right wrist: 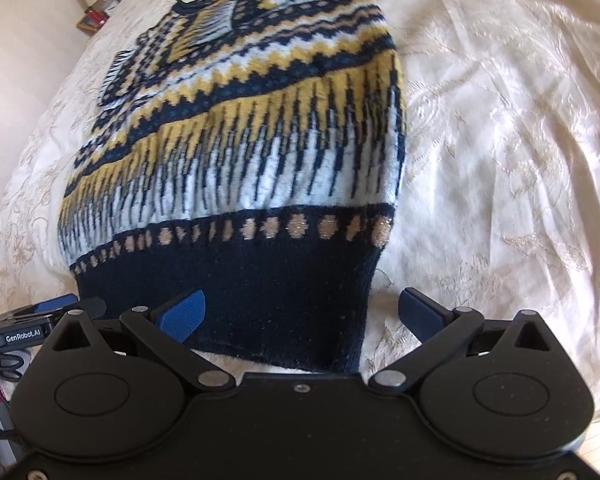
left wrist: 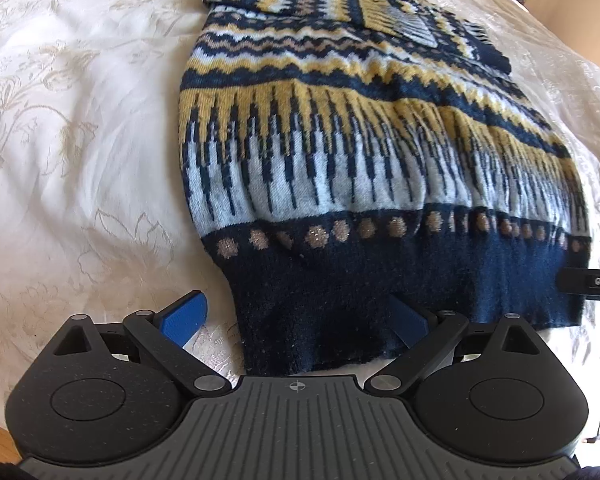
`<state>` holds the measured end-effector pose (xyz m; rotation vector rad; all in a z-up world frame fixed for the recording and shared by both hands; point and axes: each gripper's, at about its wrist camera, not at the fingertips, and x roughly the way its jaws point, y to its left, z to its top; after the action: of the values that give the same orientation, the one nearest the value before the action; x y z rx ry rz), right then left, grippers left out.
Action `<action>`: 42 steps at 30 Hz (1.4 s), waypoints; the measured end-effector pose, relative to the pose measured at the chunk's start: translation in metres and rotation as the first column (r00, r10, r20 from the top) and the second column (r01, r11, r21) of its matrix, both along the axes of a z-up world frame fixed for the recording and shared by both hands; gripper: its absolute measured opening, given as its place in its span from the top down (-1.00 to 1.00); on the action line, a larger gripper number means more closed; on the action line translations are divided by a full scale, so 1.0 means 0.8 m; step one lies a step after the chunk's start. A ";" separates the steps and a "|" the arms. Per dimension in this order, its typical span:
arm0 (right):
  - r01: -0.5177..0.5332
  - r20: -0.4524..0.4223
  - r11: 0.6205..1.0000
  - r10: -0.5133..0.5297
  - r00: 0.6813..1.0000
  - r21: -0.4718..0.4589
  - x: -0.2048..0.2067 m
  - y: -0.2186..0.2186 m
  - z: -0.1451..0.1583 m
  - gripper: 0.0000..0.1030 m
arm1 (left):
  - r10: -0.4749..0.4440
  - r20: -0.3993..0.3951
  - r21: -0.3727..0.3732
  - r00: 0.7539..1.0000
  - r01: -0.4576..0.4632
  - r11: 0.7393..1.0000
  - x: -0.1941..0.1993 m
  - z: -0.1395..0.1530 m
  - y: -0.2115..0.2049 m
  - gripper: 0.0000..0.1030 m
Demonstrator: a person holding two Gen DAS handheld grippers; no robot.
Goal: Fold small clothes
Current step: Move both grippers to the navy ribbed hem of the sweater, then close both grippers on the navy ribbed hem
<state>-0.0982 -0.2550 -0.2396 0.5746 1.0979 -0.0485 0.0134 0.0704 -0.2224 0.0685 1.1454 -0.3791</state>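
Observation:
A small knitted sweater in navy, yellow and pale blue lies flat on the cream bedspread, hem toward me, sleeves folded in at the far end. It also shows in the right wrist view. My left gripper is open, straddling the hem's left corner, one blue finger on the bedspread, the other over the navy hem band. My right gripper is open around the hem's right corner, its left finger over the band, its right finger on the bedspread.
The cream embroidered bedspread spreads around the sweater on both sides. The right gripper's tip shows at the right edge of the left wrist view; the left gripper shows at lower left in the right wrist view. A bedside shelf with small items stands far back.

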 end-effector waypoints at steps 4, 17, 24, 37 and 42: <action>-0.014 -0.013 1.000 0.014 1.000 -0.009 0.006 0.003 -0.006 -0.99 | 0.011 -0.021 -0.003 1.000 -0.011 1.000 0.004 -0.009 0.003 -0.88; 0.000 0.010 0.999 -0.001 1.000 0.053 -0.002 -0.013 -0.014 -1.00 | 0.031 -0.039 0.014 0.999 -0.030 0.999 0.013 -0.015 -0.003 -0.86; 0.031 -0.001 0.997 -0.031 1.000 0.076 -0.005 -0.019 -0.012 -1.00 | 0.045 -0.034 -0.017 0.998 -0.046 0.999 0.015 -0.005 -0.004 -0.16; 0.018 -0.026 0.994 -0.015 1.000 0.108 -0.003 -0.022 -0.005 0.02 | 0.069 -0.030 -0.052 0.997 -0.070 0.996 0.011 0.003 0.003 0.54; -0.025 -0.010 0.993 0.026 1.000 0.116 -0.006 -0.013 0.002 0.63 | 0.097 0.006 -0.068 0.995 -0.096 0.993 0.000 0.012 0.016 0.73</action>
<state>-0.1028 -0.2657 -0.2381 0.6650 1.1238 0.0347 0.0136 0.0829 -0.2128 -0.0436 1.1210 -0.3309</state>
